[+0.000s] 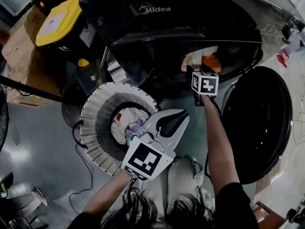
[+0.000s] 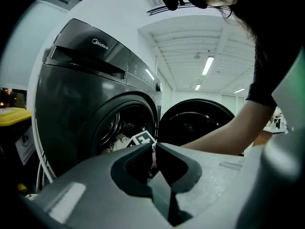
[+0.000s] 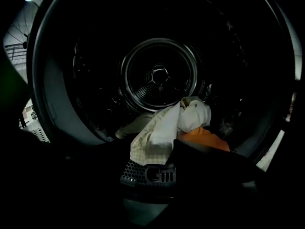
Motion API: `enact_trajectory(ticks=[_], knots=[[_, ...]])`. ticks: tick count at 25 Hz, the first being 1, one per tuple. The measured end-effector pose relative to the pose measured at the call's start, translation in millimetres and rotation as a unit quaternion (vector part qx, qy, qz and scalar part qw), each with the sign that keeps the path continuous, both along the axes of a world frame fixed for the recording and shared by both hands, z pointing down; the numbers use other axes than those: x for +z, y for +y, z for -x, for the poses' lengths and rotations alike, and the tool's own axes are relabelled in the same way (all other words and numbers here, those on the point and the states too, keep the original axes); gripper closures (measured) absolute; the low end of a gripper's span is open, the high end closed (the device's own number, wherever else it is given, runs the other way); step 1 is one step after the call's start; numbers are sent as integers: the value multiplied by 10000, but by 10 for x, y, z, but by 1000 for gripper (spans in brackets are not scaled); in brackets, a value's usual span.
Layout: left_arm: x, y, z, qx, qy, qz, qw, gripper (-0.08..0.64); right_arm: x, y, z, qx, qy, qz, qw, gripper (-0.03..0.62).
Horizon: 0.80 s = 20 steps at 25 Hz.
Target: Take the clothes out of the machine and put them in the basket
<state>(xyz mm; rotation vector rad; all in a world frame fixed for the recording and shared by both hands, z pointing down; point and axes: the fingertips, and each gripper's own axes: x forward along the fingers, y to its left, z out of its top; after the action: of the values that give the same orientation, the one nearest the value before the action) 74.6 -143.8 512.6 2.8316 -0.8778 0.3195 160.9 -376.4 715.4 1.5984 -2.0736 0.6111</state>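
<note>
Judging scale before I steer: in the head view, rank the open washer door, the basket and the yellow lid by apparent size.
1. washer door, largest, narrowly.
2. basket, close behind.
3. yellow lid, clearly smallest.

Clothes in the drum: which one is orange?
The orange garment, low on the right of the pile, under the white bunched cloth and beside the pale checked cloth.

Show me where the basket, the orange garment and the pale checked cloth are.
basket [image 1: 95, 125], head view, on its ribbed white wall.
orange garment [image 3: 205, 138], right gripper view, on its top fold inside the drum.
pale checked cloth [image 3: 155, 140], right gripper view, on its middle.
</note>
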Motion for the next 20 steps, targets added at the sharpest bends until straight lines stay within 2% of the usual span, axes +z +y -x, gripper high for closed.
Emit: enact_trajectory(ticks=[1, 2, 3, 4, 5, 9, 12, 15, 17, 20], knots=[[29, 7, 28, -14, 5, -2, 10000, 545, 73, -36, -24, 72, 49, 96, 9999, 303], [56, 11, 58, -40, 13, 5, 10000, 545, 119, -65, -55, 141, 120, 157, 9997, 339], [83, 11, 89, -75, 18, 21, 10000, 545, 131, -87, -90, 202, 199, 149, 9995, 434], [108, 9, 121, -115, 14, 44, 9999, 545, 102, -95, -118, 246, 230, 55, 9994, 559], [129, 8, 156, -157, 2, 75, 9998, 545, 40, -81, -121, 260, 161, -112, 9995, 562], [115, 41, 262, -292, 2, 255, 9992, 545, -232, 321, 33, 147, -610, -734, 9953, 563], [10, 58, 256, -338, 72, 314, 9989, 545, -294, 853, 158, -136, -986, -605, 9932, 563], [-98, 54, 246, -335, 81, 243, 9991, 545, -386, 1318, 420, -781, -1463, -327, 9856, 563], [-120, 47, 235, -335, 81, 224, 9992, 545, -437, 1434, 469, -902, -1507, -331, 9839, 563], [-67, 13, 195, -309, 55, 228, 9992, 545, -462, 1204, 288, -639, -948, -741, 9907, 562]])
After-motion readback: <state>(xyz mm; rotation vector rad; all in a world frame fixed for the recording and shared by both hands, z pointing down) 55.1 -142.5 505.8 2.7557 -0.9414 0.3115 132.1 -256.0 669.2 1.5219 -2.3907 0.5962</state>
